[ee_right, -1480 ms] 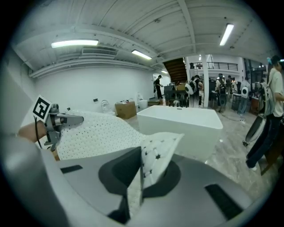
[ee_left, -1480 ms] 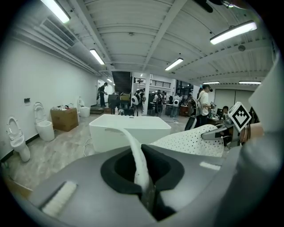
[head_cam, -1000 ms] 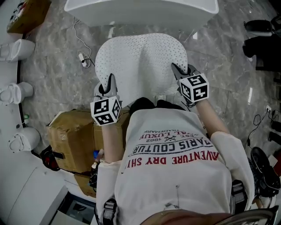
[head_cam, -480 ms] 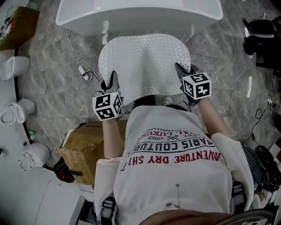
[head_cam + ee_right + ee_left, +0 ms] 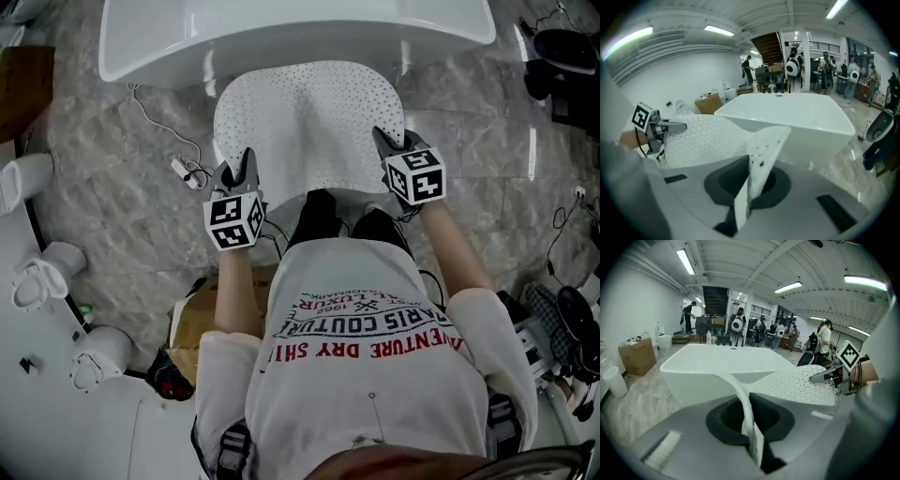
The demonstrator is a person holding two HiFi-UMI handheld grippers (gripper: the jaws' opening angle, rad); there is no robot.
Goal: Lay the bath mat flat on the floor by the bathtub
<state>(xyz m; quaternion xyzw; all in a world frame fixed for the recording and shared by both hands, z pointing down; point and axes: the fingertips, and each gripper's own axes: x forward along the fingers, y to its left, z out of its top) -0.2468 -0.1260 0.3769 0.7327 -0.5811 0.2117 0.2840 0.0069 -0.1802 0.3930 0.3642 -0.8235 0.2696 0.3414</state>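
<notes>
The white bath mat (image 5: 309,122), dotted with small holes, hangs stretched between my two grippers in front of the white bathtub (image 5: 291,37). My left gripper (image 5: 234,173) is shut on the mat's near left edge. In the left gripper view the mat (image 5: 797,383) rises as a thin strip from the shut jaws. At the mat's near right edge my right gripper (image 5: 389,150) is shut on it too. The right gripper view shows the mat's corner (image 5: 764,154) pinched and standing up, with the tub (image 5: 797,115) behind.
The floor (image 5: 122,197) is grey marble tile. A white cable with a plug (image 5: 183,169) lies left of the mat. A cardboard box (image 5: 211,309) sits behind my left arm. White fixtures (image 5: 37,281) line the left side; dark bags (image 5: 567,56) stand at the right.
The mat and both grippers have come closer to the tub, whose rim now fills more of the top. The cardboard box has slid down and out of the left side.
</notes>
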